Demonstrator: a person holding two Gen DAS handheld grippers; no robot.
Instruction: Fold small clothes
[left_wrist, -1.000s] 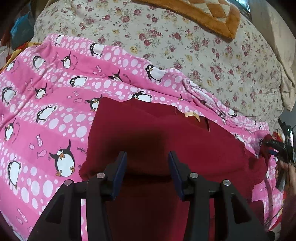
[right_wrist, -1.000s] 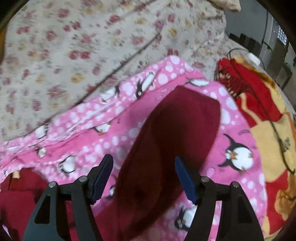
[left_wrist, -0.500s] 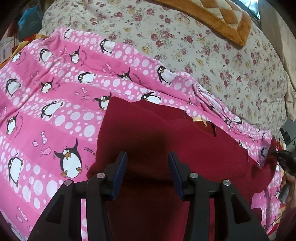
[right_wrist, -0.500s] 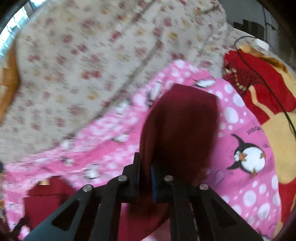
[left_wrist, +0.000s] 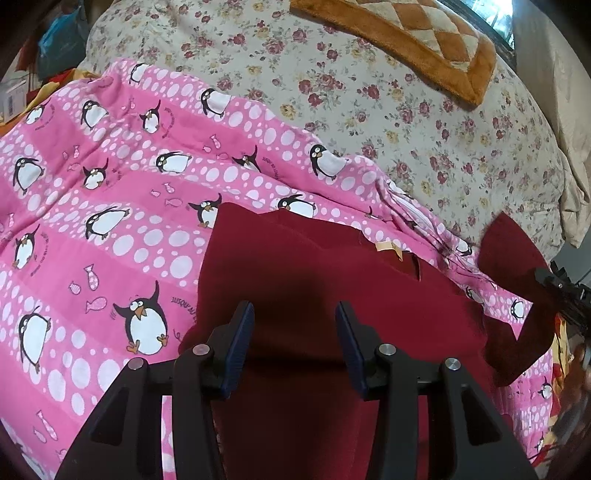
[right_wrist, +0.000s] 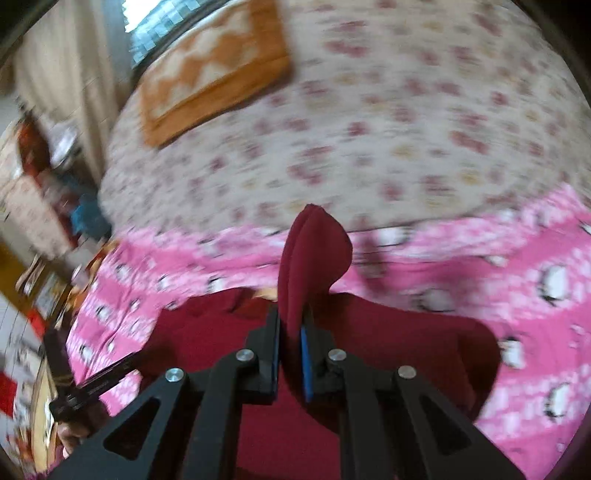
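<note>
Right gripper (right_wrist: 291, 354) went from spread to pinching the maroon garment's (left_wrist: 332, 280) sleeve (right_wrist: 310, 258), now lifted mid-frame over the pink penguin blanket (left_wrist: 110, 221); left gripper (left_wrist: 293, 350) unchanged, half-spread above the body, so sleeve fold-in underway.

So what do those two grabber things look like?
Both look alike. The left gripper has black plastic arms with triangle-shaped holes, round silver bolts and flat dark blue pads on its fingers. The right gripper has the same black arms and silver bolts, with a brighter blue pad showing. No cables or sleeves show.
</note>
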